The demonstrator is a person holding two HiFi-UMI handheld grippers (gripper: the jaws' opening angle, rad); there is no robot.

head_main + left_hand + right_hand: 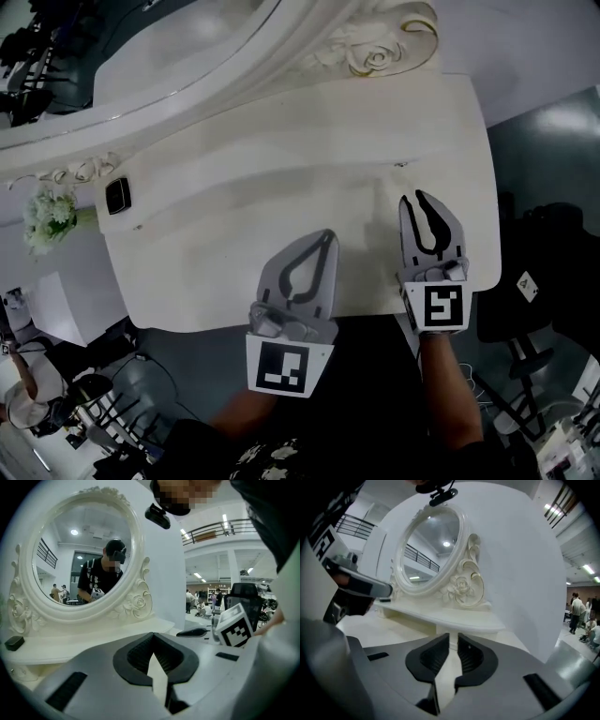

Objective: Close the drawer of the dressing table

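Observation:
I look down on the white dressing table [281, 141]; its oval mirror [141, 56] stands at the back. No drawer front shows in any view; the tabletop hides whatever lies below the front edge [225, 325]. My left gripper [323, 242] hovers over the tabletop near that edge, its jaws shut with nothing between them [151, 637]. To its right, my right gripper [422, 199] also hangs over the tabletop, its jaws a narrow gap apart and empty [453, 637]. Both point toward the mirror [79, 550], which also shows in the right gripper view [433, 550].
A small black object [117, 195] lies on the raised shelf at the table's left. White flowers [47, 216] stand beyond the left end. A black chair [525, 291] sits on the floor to the right. People stand far off in the hall [192, 602].

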